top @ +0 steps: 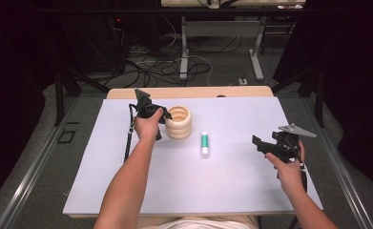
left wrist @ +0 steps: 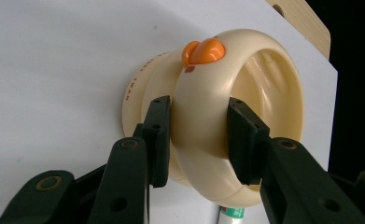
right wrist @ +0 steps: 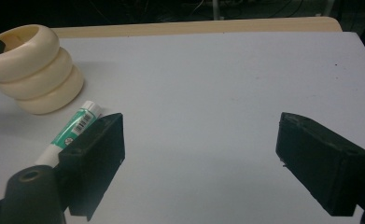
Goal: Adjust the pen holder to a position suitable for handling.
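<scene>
A cream ribbed cup (top: 179, 122) made of three stacked rings stands at the table's back middle. In the left gripper view the cup (left wrist: 203, 116) has an orange beak-like knob on its rim. My left gripper (top: 161, 116) is shut on the cup's top ring, one pad (left wrist: 157, 135) outside and the other (left wrist: 243, 140) inside the rim. A green and white tube (top: 204, 143) lies flat to the right of the cup; the same tube (right wrist: 73, 130) shows beside my right jaw. My right gripper (top: 263, 145) hovers open at the right, with nothing between its jaws.
The white table top (top: 232, 181) has a wooden strip (top: 189, 92) along its back edge. Beyond it are cables and grey desk legs (top: 184, 52) on the floor. Metal rails (top: 26, 176) run along both sides of the table.
</scene>
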Motion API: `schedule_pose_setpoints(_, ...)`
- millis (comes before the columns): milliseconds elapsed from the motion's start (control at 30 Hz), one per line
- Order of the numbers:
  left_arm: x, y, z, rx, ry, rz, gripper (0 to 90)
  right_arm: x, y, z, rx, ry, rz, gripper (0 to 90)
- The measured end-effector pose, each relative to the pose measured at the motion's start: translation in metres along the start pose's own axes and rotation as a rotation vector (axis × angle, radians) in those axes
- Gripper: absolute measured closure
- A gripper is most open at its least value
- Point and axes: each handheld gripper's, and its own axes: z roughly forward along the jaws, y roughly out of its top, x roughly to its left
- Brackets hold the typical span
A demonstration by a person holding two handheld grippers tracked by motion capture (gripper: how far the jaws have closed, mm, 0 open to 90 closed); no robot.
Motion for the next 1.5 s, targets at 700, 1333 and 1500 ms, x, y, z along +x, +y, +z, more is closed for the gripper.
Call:
schedule_pose_setpoints(700, 0.005, 0.001, -0.021, 0.019, 0.013, 0.055, 65.0, 0.001, 0.000, 0.000, 0.003, 0.000, -0.011, 14.9)
schedule_pose_setpoints(1333, 0.001, -0.017, -0.031, 0.111, -0.024, 0.164, 65.2, 0.002, -0.001, 0.000, 0.003, 0.001, -0.004, 14.9)
schedule_pose_setpoints(1500, 0.004, -0.024, -0.033, 0.122, -0.033, 0.185, 65.1, 0.002, -0.001, 0.000, 0.000, -0.002, -0.013, 14.9)
